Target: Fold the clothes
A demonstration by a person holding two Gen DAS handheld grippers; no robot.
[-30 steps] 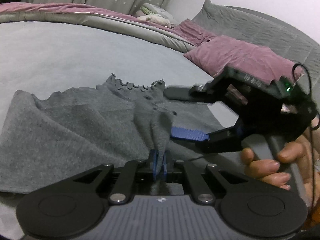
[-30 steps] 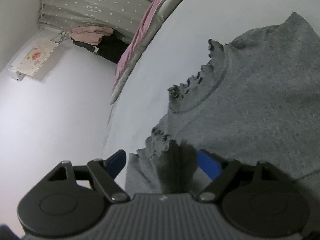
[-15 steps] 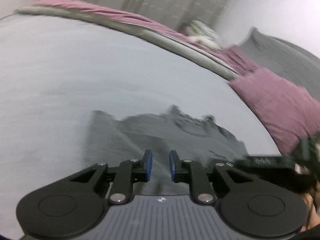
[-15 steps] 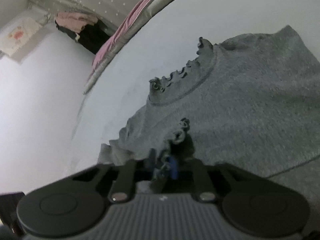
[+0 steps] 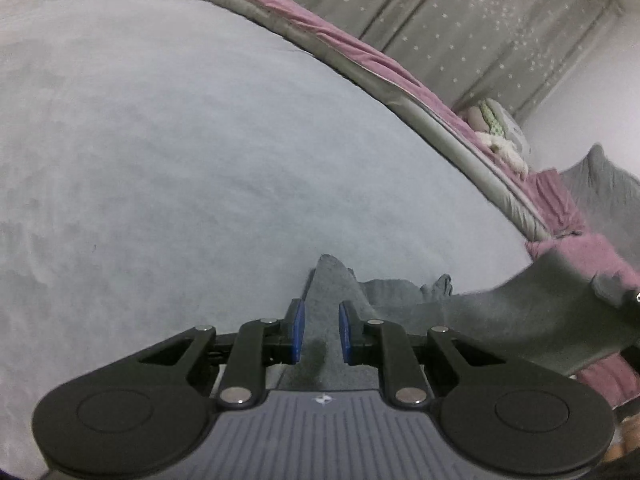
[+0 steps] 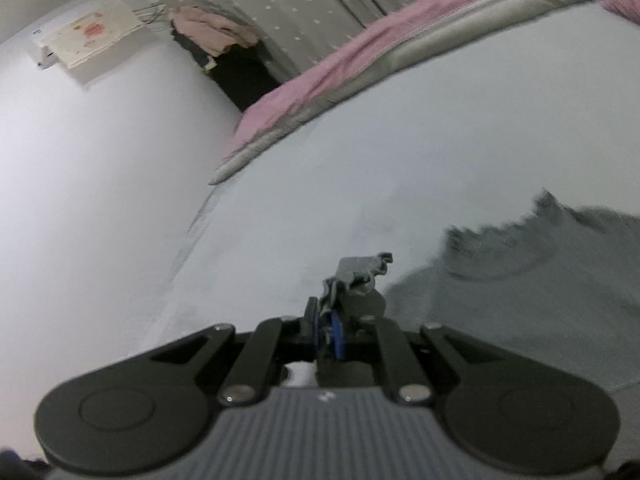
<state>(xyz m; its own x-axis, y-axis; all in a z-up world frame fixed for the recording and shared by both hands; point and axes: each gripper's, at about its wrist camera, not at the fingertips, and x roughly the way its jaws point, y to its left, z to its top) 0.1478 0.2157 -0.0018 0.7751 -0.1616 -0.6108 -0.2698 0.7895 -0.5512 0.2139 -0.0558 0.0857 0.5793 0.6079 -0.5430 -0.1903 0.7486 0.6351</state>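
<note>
**A:** Looking at the right gripper, what is different from a second ago?

**B:** It stood wide open astride the frilled cuff of the grey top. Now its jaws are clenched on that cuff, which pokes out past the pads towards 12 o'clock. The bed sits lower in its view, so the cuff is coming up off the cover.

**A:** And the left gripper?

**B:** It was pinched tight on a fold a second ago. Its jaws have just been opening a little, and the blue pads now stand slightly apart. A ridge of grey cloth runs between them and peaks just ahead at 12 o'clock. Whether the pads actually bite on that cloth cannot be told from this angle; it may only be lying in the gap.

**A:** Where is the top as a whole?

**B:** It is on the pale bed cover. In the left view it stretches from the pads out towards 3 o'clock, pulled up like a taut sheet. In the right view its body and ruffled neckline lie at 2 to 3 o'clock.

**A:** What does that mean for the fold?

**B:** Probably the sleeve is being carried in over the body. That judgement depends on the left side staying anchored.

**A:** Any writing?

**B:** Nothing legible. There is a small pale emblem on the left gripper's ribbed body. A wall sheet with red marks hangs at 10 o'clock in the right view, too blurred to read.
</note>
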